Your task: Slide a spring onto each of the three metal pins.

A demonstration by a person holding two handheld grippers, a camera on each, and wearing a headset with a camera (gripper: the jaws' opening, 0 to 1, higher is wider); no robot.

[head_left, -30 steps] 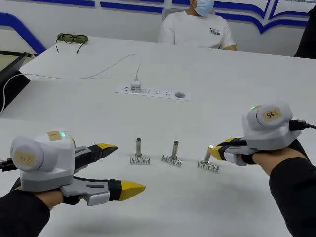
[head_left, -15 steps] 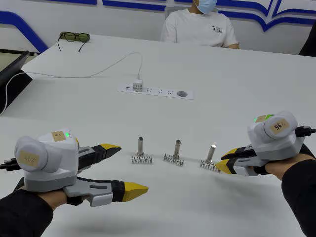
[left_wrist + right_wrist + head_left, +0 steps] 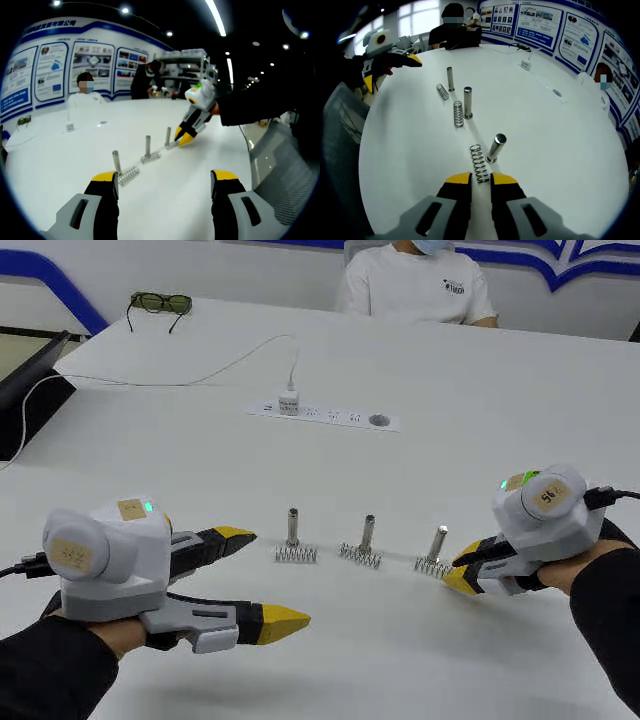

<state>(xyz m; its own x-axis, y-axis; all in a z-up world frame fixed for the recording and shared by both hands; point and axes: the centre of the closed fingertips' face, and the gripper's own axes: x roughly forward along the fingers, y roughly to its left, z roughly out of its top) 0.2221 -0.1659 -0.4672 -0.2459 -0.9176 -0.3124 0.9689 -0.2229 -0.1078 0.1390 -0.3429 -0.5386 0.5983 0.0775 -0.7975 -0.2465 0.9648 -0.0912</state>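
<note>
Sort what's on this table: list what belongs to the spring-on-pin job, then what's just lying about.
For the job, none yet joined:
left pin, middle pin, right pin
left spring, middle spring, right spring, each lying on the table beside its pin

Lying about, farther back:
glasses
power strip
white plug and its cable

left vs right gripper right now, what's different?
Jaws: the left gripper stands wide open; the right gripper shows only a narrow gap. Position: the left gripper hangs short of the pins, touching nothing; the right gripper has its tips at the end of the rightmost spring. Both have yellow tips and point toward the pins.
</note>
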